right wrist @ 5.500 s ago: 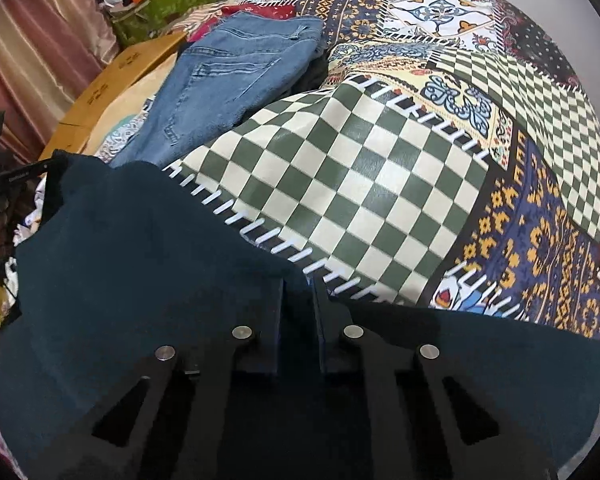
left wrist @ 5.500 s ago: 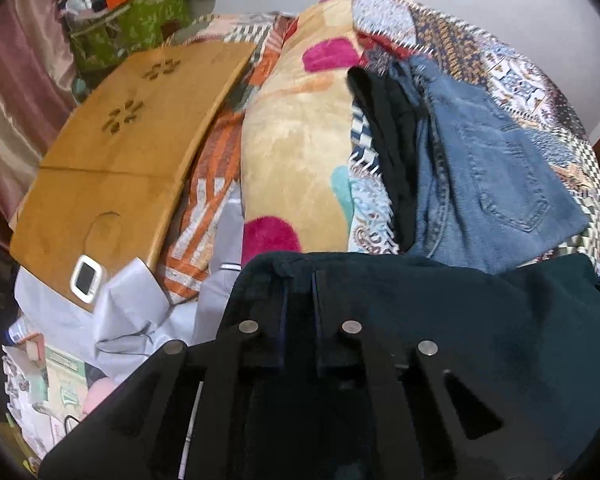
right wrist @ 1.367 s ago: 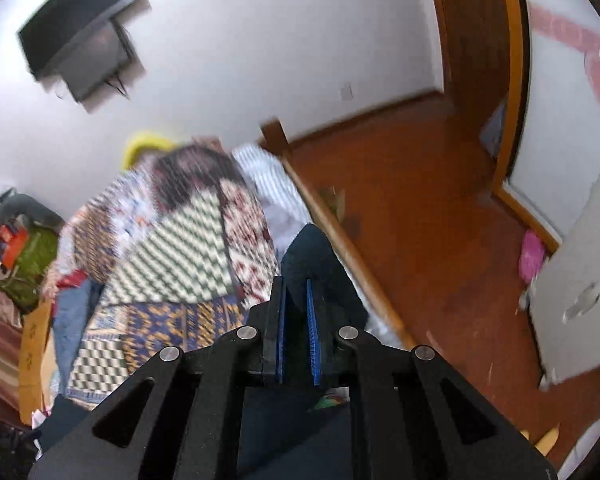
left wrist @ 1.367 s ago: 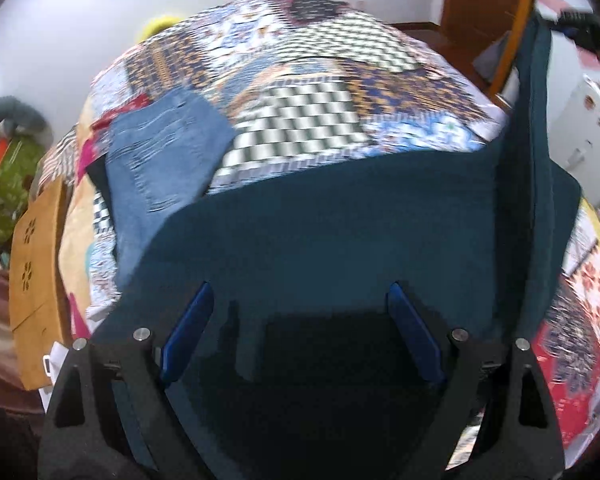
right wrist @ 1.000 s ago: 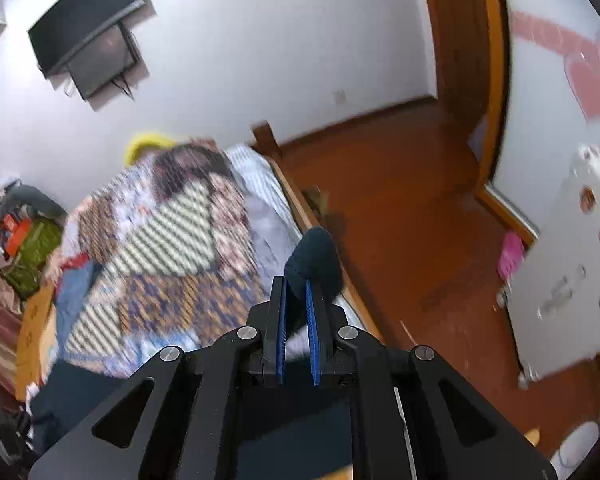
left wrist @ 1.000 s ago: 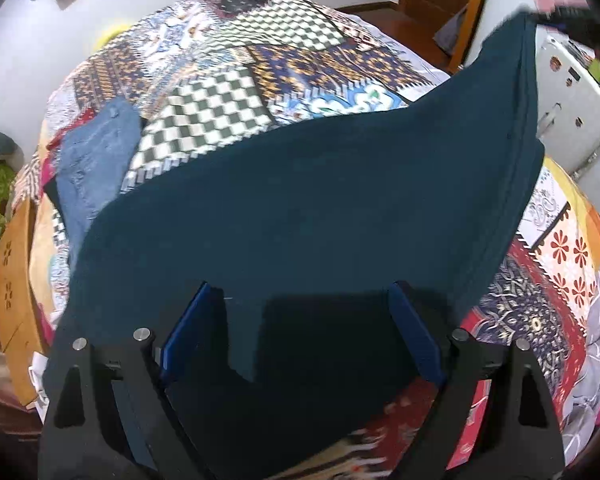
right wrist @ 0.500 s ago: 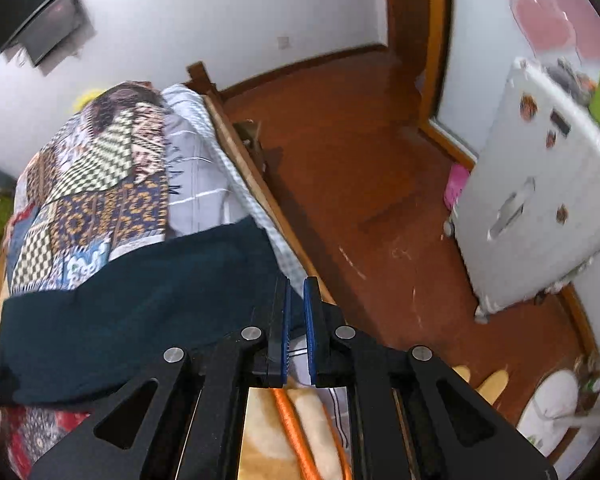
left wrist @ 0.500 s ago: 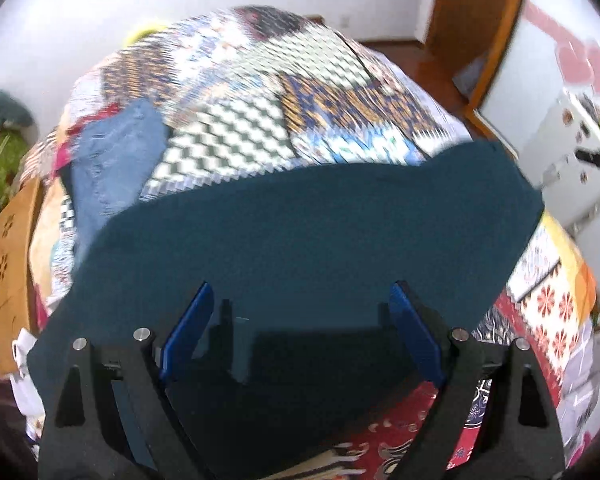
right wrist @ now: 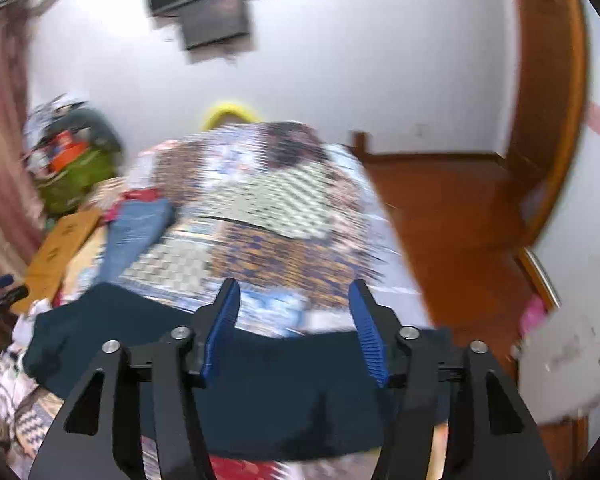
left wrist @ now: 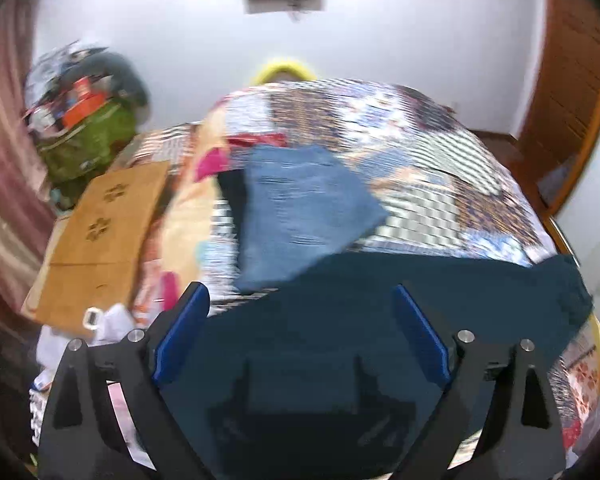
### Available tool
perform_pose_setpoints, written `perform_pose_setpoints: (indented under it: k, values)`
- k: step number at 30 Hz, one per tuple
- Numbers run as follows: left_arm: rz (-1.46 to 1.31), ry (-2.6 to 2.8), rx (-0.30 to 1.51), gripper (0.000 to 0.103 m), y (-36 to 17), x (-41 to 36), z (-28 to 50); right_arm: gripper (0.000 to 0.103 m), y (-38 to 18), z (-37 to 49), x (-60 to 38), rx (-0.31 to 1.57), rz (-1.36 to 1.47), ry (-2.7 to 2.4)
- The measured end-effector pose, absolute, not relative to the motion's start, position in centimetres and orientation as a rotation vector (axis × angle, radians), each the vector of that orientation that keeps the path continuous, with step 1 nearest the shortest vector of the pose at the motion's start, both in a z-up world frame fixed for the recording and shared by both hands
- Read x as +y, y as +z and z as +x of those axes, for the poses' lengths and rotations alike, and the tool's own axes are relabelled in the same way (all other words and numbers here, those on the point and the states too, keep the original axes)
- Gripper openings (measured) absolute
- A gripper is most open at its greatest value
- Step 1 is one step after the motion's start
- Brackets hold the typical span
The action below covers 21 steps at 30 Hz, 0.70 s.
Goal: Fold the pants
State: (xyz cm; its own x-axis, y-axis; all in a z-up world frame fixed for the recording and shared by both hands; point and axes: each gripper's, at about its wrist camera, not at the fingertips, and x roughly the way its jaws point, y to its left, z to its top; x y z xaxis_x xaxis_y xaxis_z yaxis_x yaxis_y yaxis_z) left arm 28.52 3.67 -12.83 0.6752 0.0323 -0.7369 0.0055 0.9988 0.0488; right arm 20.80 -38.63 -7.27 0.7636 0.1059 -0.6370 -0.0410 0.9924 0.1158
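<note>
While both grippers, left (left wrist: 300, 336) and right (right wrist: 294, 330), gape wide, the pants (left wrist: 400, 304) lie limp; grasp the near hem corners.

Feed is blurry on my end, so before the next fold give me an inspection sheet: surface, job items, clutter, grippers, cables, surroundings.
Surface: bed under a patchwork quilt with checked and floral panels.
Job's things: dark teal pants spread flat across the near edge of the quilt; neither gripper touches them.
Clutter: folded blue denim jeans beyond the pants; wooden lap board on the left; green bag heaped with items.
Grippers: left gripper open over the pants; right gripper open over their far end.
Cables: nothing seen clearly; frames are motion-blurred.
Surroundings: white wall with mounted dark television, wooden door frame, reddish wooden floor, pink curtain.
</note>
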Motion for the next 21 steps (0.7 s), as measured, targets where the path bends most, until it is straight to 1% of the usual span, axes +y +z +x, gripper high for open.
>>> perform_pose_setpoints:
  k: [5,7,10,13,17,21]
  values:
    - [-0.012,0.109,0.849,0.094,-13.7,10.8,29.3,0.059,-7.6,23.8,-30.3,0.702,0.021,0.229]
    - [-0.037,0.144,0.867,0.094,-14.7,13.6,29.7,0.062,-8.3,25.0,-27.3,0.718,-0.004,0.279]
    - [-0.077,0.191,0.911,0.094,-17.0,17.5,29.9,0.062,-9.8,27.0,-22.7,0.755,-0.052,0.356]
    - [-0.114,0.231,0.985,0.094,-20.5,20.8,30.4,0.062,-11.3,28.5,-18.6,0.795,-0.101,0.421]
    - [-0.155,0.247,1.074,0.094,-24.8,23.3,30.9,0.062,-13.5,30.4,-13.8,0.862,-0.165,0.498]
    - [-0.179,0.259,1.139,0.094,-28.1,24.7,31.4,0.062,-16.4,32.4,-9.3,0.931,-0.218,0.568]
